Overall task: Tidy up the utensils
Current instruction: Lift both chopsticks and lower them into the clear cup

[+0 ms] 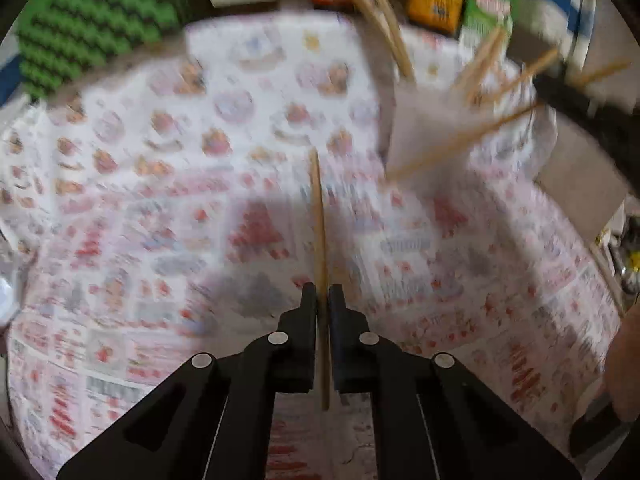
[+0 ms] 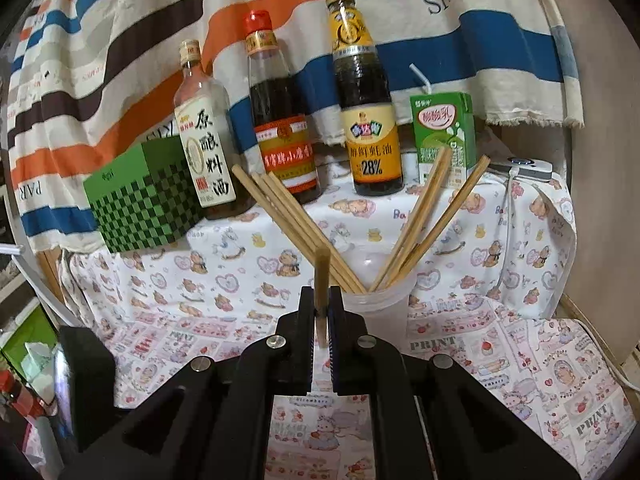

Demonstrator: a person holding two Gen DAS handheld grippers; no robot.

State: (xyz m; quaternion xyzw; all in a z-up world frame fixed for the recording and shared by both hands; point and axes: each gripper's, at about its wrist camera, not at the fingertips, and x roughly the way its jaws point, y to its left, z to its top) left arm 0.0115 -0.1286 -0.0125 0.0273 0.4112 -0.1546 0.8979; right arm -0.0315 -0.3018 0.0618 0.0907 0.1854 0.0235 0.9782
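Note:
My left gripper [image 1: 322,294] is shut on a wooden chopstick [image 1: 318,216] that points forward over the printed cloth; this view is blurred. My right gripper [image 2: 321,296] is shut on another chopstick [image 2: 321,280], held upright just left of a clear plastic cup [image 2: 380,312]. The cup holds several chopsticks [image 2: 288,216] fanned out left and right. The cup also shows in the left wrist view [image 1: 432,128] at upper right, with a chopstick [image 1: 460,144] slanting in front of it.
Three sauce bottles [image 2: 284,120] stand in a row behind the cup, with a green drink carton [image 2: 444,136] at right and a green checkered box [image 2: 140,200] at left. A striped cloth [image 2: 120,40] hangs at the back. A white cable [image 2: 508,232] runs down the right side.

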